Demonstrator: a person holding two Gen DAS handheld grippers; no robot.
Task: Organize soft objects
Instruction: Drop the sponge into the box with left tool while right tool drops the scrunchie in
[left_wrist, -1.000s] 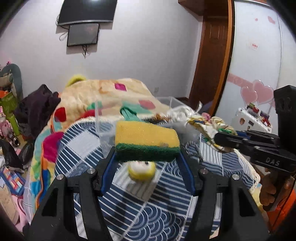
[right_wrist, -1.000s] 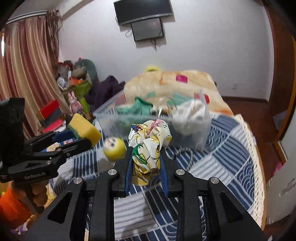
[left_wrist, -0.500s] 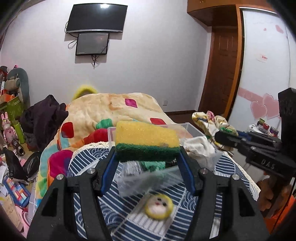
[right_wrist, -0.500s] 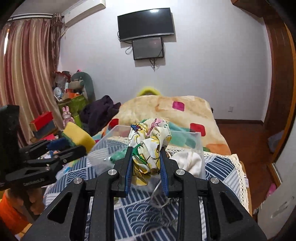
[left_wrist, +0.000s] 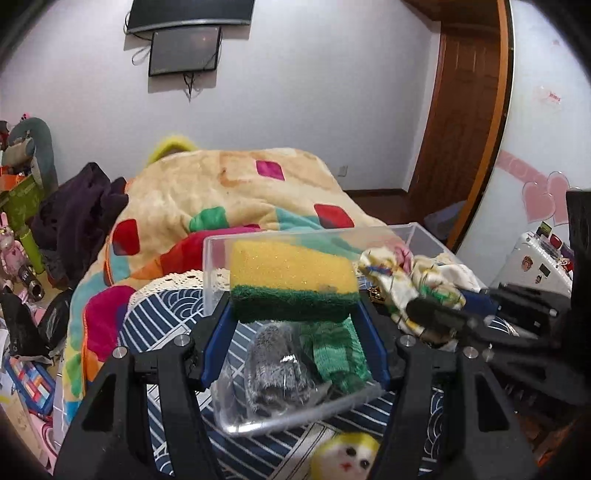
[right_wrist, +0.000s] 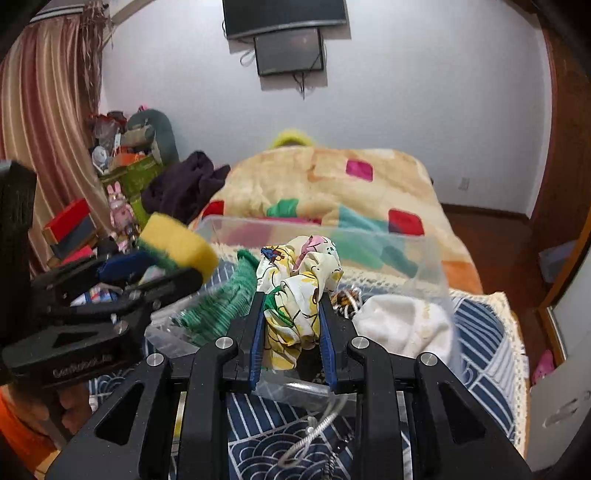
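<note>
So both grippers hover over the clear bin (left_wrist: 413, 230) for dropping: left gripper (left_wrist: 293, 325) clamps the sponge (left_wrist: 291, 280), right gripper (right_wrist: 291, 325) at 3 o'clock pinches the floral cloth (right_wrist: 299, 284).

A wall-mounted television (right_wrist: 286, 14) hangs above a striped curtain (right_wrist: 44, 110), wooden door (left_wrist: 461, 122) and pink rabbit toy (right_wrist: 120, 208).

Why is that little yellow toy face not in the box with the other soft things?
The yellow toy face lies alone on the blue patterned cloth, outside the clear box. The green knit and grey fuzzy item are already inside.
</note>
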